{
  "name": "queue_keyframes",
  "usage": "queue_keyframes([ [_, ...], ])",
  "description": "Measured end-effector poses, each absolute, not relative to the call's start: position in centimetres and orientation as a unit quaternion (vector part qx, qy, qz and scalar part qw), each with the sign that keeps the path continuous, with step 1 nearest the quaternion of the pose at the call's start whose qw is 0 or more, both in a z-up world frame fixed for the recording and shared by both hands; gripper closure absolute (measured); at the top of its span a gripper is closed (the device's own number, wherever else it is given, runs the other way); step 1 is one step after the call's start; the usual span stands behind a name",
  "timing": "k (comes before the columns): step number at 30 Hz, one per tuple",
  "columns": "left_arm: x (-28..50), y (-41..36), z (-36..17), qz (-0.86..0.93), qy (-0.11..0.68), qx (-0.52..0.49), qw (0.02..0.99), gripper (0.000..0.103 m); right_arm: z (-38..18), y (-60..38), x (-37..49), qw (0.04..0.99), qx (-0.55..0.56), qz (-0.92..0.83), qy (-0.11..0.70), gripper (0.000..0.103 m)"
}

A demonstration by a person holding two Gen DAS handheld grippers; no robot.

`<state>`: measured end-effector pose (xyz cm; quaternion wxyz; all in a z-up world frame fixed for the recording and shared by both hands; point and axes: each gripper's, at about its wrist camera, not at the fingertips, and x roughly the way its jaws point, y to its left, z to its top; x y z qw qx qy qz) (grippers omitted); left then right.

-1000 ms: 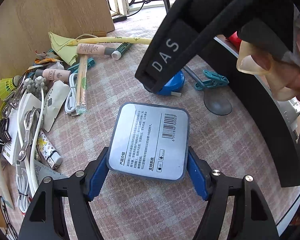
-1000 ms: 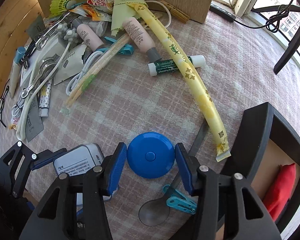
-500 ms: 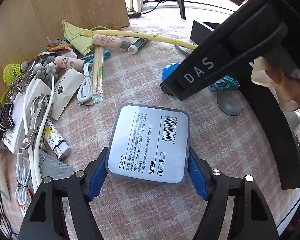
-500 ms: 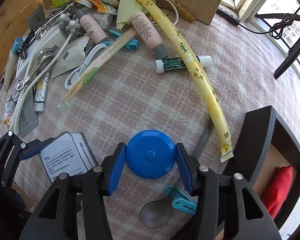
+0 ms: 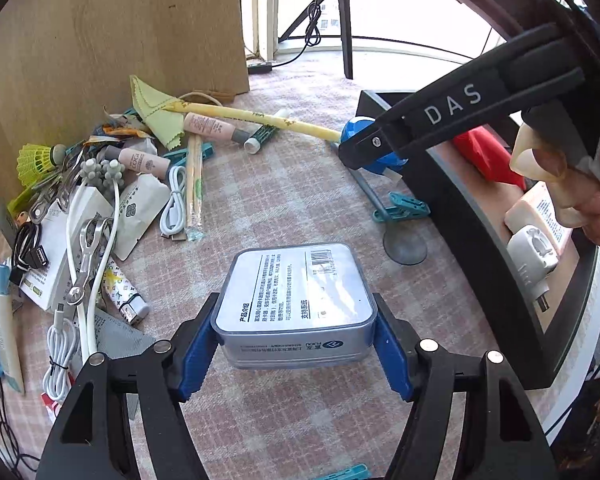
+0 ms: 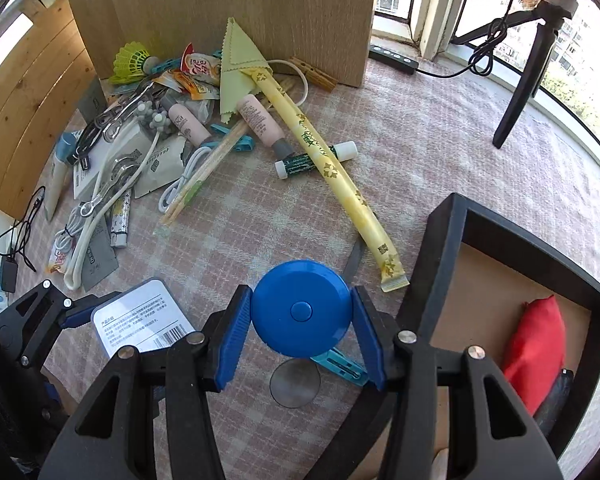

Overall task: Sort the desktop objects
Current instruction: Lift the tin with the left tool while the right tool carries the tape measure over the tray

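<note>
Paired lift of two items beside the black tray.

Left gripper [image 5: 296, 344], jaws closing, pinched the grey tin [image 5: 294, 304] clear of the table [image 5: 284, 196], well short of the black tray [image 6: 440, 240]; right gripper [image 6: 300, 334] clamped the blue disc [image 6: 300, 308] just beside the tray's near wall. Good practice, judged here: carry each item level, clear the wall, lower inside beside the red pouch [image 6: 536, 340], then release.

I read this as a home set up for recording: a checked cloth covers the tabletop [image 6: 440, 152], household clutter lies heaped against a wooden board [image 6: 220, 8], and beyond that board a window [image 6: 480, 0] shows apartment blocks, with a tripod [image 6: 520, 84] standing beside it.
</note>
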<state>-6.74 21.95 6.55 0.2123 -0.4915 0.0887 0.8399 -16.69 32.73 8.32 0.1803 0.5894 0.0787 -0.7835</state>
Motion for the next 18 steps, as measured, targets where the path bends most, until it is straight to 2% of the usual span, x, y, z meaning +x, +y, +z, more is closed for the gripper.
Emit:
queue_keyframes([
  [9, -2.3, 28.1, 10.2, 0.83, 0.097, -0.469, 0.284, 0.035, 11.0, 43.0, -14.0, 0.105, 0.577, -0.809, 0.031, 0.054],
  [18, 1.0, 35.6, 11.9, 0.806, 0.139, -0.442, 0.368, 0.035, 11.3, 53.3, -8.4, 0.006, 0.576, -0.817, -0.024, 0.054],
])
